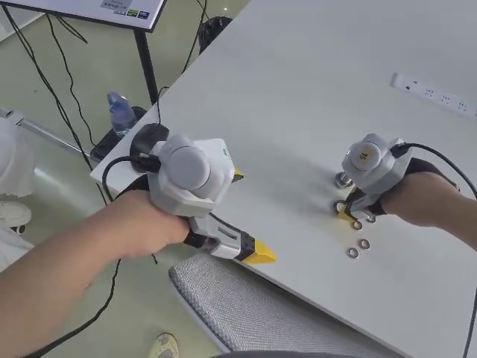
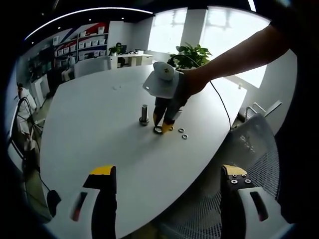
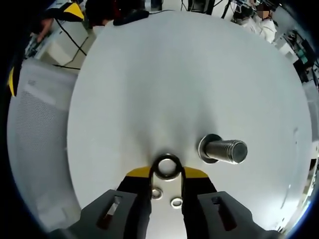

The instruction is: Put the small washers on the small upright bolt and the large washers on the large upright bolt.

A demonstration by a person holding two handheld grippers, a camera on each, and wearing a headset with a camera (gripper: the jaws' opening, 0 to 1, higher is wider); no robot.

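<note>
My right gripper (image 3: 167,175) pinches a large grey washer (image 3: 167,157) flat, near the upright bolt (image 3: 225,150). My left gripper (image 2: 168,173) hangs with jaws apart.

large washer (image 3: 167,167): dark metal ring, lying flat, pinched by its edges between jaw tips of right gripper (image 3: 167,174); large bolt (image 3: 225,150): silvery, threaded, standing upright just beside ring, wider collar at foot; small washer pair (image 3: 157,192): pale rings lying flat between jaws, apart; second small washer pair (image 1: 364,243): flat, near first, not touching
</note>
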